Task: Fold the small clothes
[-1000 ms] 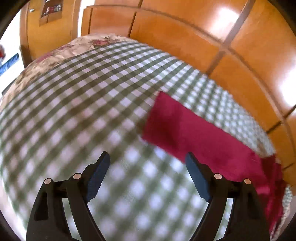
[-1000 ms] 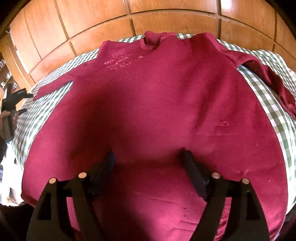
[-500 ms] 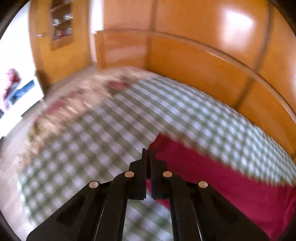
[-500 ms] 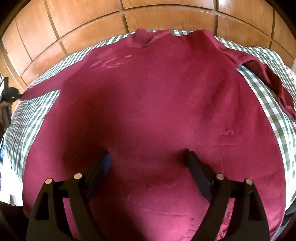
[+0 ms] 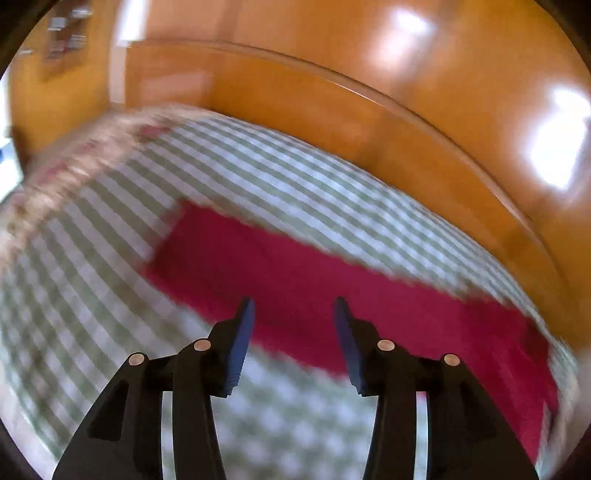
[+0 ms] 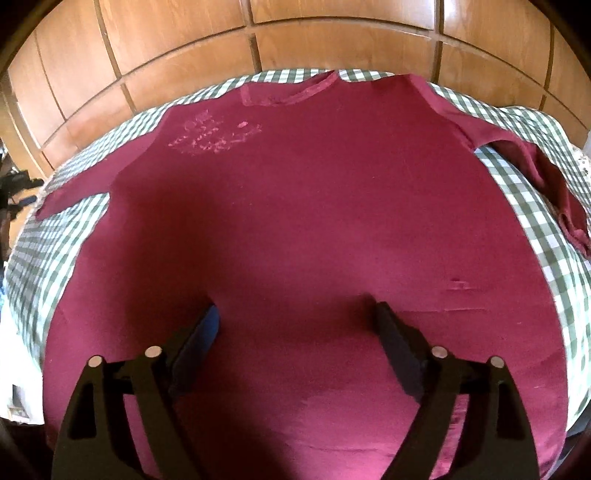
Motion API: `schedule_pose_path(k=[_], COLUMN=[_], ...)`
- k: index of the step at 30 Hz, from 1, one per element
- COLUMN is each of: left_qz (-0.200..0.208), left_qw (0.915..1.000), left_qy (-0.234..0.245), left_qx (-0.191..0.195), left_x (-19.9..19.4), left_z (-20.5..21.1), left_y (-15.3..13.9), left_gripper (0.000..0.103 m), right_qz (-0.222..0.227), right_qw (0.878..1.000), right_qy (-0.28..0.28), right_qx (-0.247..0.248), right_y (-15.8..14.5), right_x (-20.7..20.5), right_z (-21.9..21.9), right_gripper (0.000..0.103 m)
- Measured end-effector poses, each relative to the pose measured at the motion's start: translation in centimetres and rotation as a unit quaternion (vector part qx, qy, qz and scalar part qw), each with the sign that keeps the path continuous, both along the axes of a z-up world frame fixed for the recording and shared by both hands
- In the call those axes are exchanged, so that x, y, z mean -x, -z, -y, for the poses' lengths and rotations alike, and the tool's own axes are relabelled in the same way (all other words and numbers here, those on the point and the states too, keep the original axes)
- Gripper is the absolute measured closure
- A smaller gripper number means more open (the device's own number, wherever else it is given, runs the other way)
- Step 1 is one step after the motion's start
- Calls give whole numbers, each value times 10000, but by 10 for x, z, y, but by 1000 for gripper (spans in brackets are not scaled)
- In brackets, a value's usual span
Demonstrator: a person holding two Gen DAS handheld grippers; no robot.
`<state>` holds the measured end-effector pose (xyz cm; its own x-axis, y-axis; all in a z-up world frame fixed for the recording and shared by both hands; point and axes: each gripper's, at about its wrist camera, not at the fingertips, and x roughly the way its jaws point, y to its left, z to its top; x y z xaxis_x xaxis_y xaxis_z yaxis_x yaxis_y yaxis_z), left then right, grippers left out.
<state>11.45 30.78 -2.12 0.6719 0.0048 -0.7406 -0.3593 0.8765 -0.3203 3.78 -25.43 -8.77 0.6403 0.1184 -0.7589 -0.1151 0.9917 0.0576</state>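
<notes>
A bed with a green-and-white checked cover (image 6: 517,192) fills most of the room. At its far left edge a floral spread (image 5: 85,155) shows, blurred. Behind the bed runs a glossy wooden paneled wall (image 6: 177,66), catching bright patches of light (image 5: 554,147). High on the left hangs a small shelf (image 5: 66,33).

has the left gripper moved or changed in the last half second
Yes. The left gripper, closed at the dark red shirt's sleeve end before, is now open and sits farther along the sleeve, away from that end.

Left gripper (image 5: 293,325) fingers parted, right gripper (image 6: 295,325) fingers spread wide, both empty
</notes>
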Motion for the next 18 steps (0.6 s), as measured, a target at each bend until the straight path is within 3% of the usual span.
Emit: schedule_pose_path(k=[3,8,10,11,15,17,18], left_qz=[42,-262,-373,-465,-804,-861,-880], left_qw=[9921,9522,9362,9323,9185,9174,9156], left_qy=[1176,2646,2939,3005,3118,3132,3159], left_qx=[436,1506,1892,1959,2295,2298,2326], left_x=[37,97,115,120,137,140,138], left_z=[61,154,181,191,220,228,230], left_y=[10,42,54,59,80,82,82], left_gripper=[60,60,60,60,60,60,70], right_qz=[103,16,-109,-155,-245,-311,-292], right_qw=[9992,9933,9911,9908,9933,9942,9947], right_qy=[388,1135,1282,1294,1115,1007,967], right_qx=[79,199,344,353,194,202,212], right_y=[-10,-12,-5,-3,4,12,12], right_x=[7,23,33,38,61,69,73], right_z=[35,106,125,131,141,139,138], right_gripper=[21,21,22,22,21,21,21])
